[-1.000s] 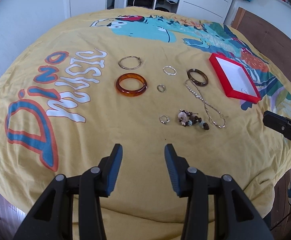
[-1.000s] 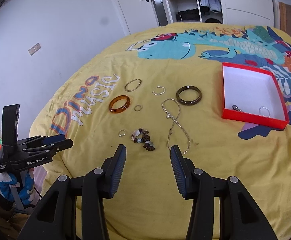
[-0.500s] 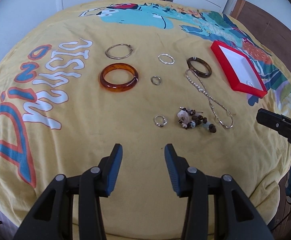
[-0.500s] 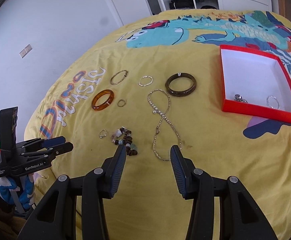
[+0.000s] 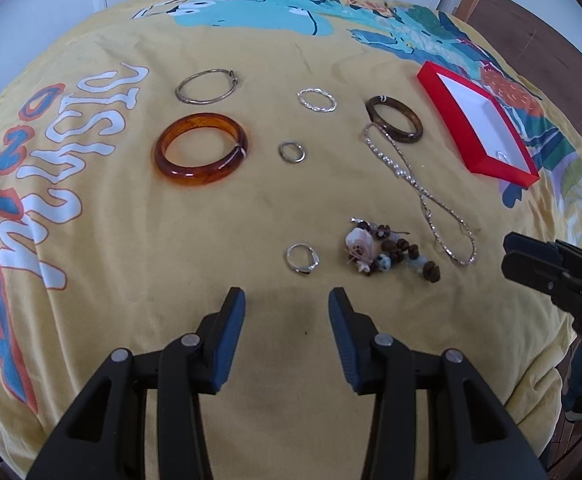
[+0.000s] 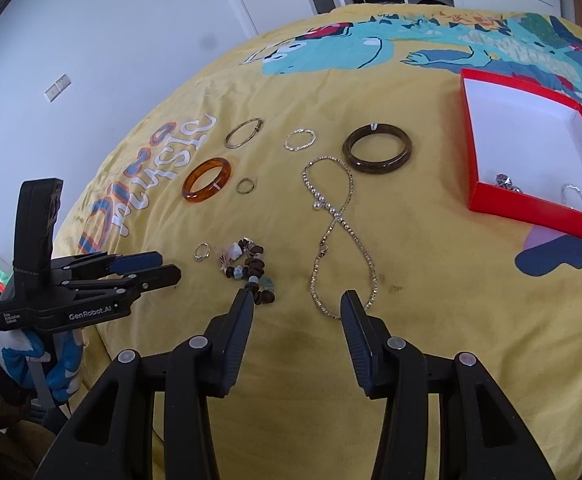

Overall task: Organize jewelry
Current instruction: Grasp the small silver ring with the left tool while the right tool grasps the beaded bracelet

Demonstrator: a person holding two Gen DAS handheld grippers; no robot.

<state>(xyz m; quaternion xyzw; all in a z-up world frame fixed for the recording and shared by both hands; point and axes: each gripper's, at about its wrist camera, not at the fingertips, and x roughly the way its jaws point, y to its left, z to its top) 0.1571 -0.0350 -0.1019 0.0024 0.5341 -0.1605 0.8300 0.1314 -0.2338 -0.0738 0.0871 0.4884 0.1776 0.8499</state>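
Two pieces lie in the red box (image 6: pixel 531 208); eight wait on the yellow bedspread (image 5: pixel 251 208), so most sorting remains. Both the left gripper (image 5: pixel 287 300) and right gripper (image 6: pixel 297 304) hang wide apart, holding nothing. Nearest: one ring (image 5: pixel 302 258), one bead bracelet (image 5: pixel 387 252), one chain necklace (image 6: pixel 339 224). Farther: one small ring (image 5: pixel 291 152), four bangles.
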